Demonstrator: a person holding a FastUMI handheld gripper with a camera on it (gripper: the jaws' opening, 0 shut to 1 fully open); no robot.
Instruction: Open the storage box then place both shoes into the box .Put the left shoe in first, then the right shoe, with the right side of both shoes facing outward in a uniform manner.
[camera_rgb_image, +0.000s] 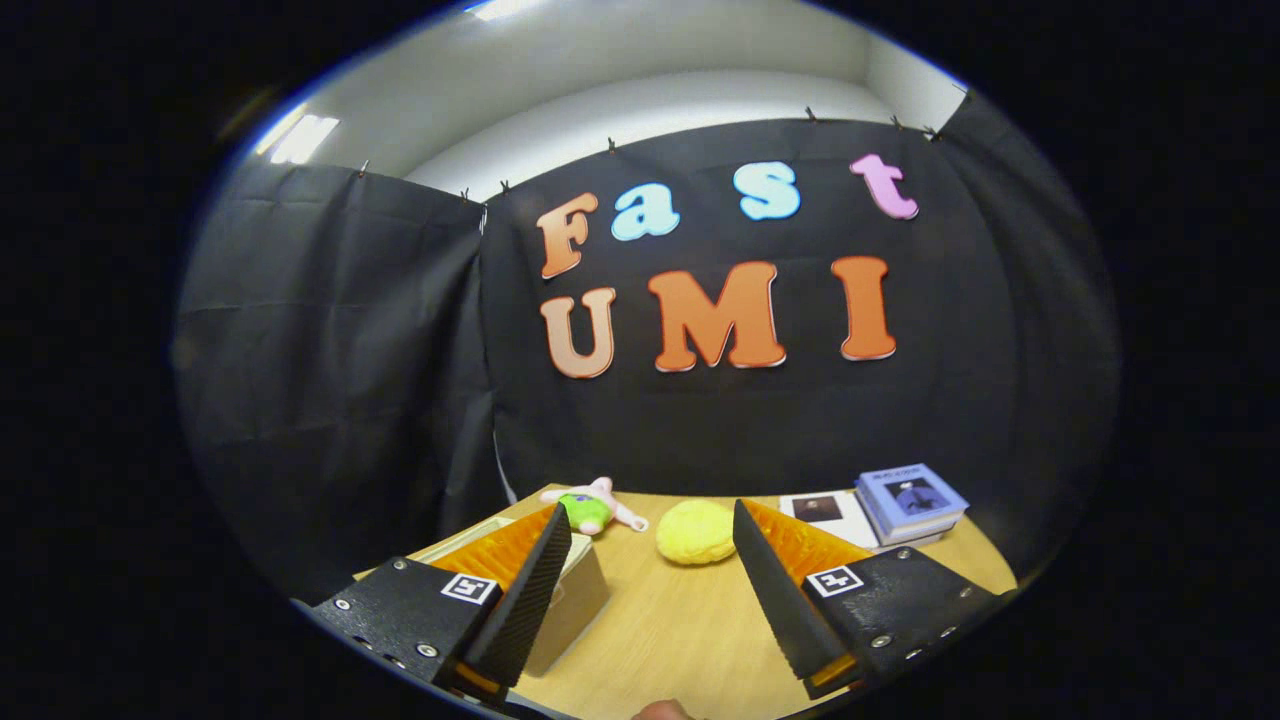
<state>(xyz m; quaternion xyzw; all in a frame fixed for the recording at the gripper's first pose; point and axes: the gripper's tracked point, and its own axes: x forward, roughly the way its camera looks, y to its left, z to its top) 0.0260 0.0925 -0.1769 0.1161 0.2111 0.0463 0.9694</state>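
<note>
My gripper (652, 545) is open above the wooden table (670, 620), its two fingers spread wide with nothing between them. A pale box-like object (575, 600), light wood or cardboard in colour, sits just behind the left finger (530, 590), which hides much of it. I cannot tell whether it is the storage box or whether its lid is up. A small rounded bit at the table's near edge (662, 710) may be a fingertip of a person's hand.
A yellow plush lump (696, 531) lies just beyond the fingers. A small green and pink plush toy (592, 508) lies left of it. A stack of books (910, 502) and a flat white booklet (828, 515) sit at the back right by the black cloth wall.
</note>
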